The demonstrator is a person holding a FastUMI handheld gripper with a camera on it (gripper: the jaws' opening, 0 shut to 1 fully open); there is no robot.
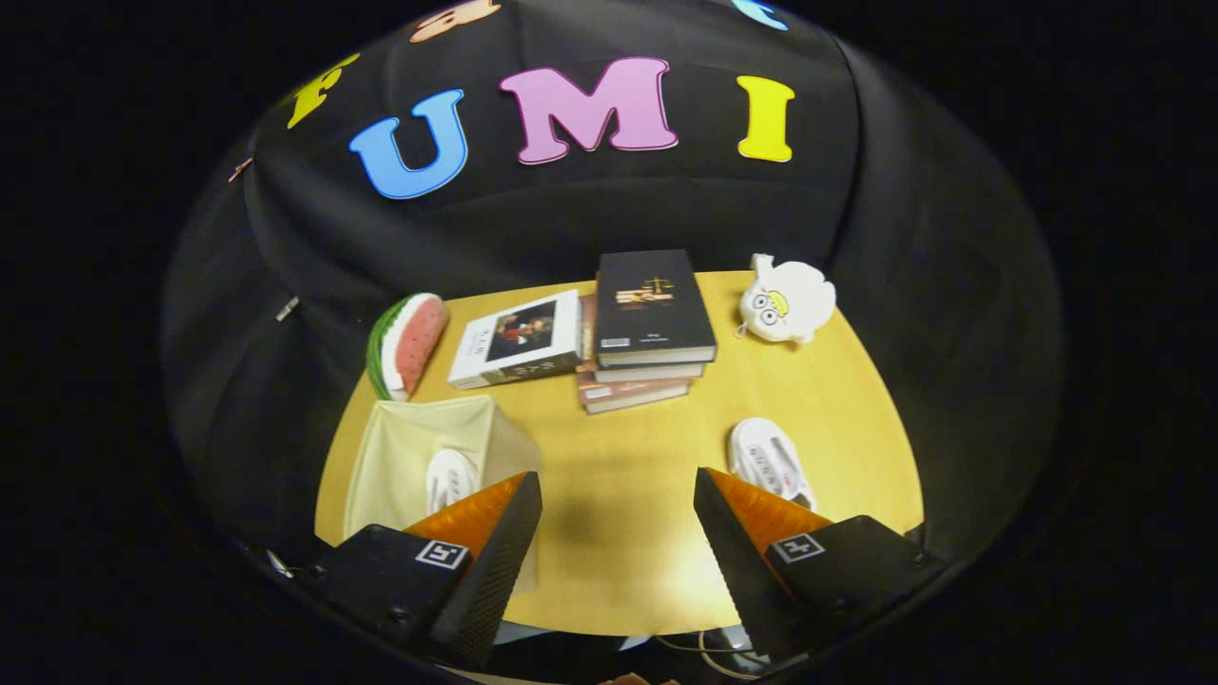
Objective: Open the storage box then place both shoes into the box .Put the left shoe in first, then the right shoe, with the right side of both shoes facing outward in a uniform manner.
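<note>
The gripper (618,499) hangs above the yellow wooden table (628,561) with its 2 fingers spread wide apart and nothing between them but bare tabletop; it grips nothing.

In the lower left of the frame stands the cream fabric storage box (409,457), its top open; 1 white shoe (449,479) lies inside it, partly hidden behind the tip of the left finger (490,542). The second white shoe (769,459) lies on the table in the lower right of the frame, well apart from the box and just beyond the tip of the right finger (737,542); its sole end points toward the fingers.

Farther back, near the middle of the frame, a stack of 3 books (647,333) sits with a dark-covered one on top; a white-covered book (519,340) lies flat just left of the stack. A watermelon-slice cushion (409,342) leans at the table's left back corner, just behind the box; a white plush toy (788,300) sits at the right back corner. Black cloth walls (609,219) close in the table behind and at both sides.
</note>
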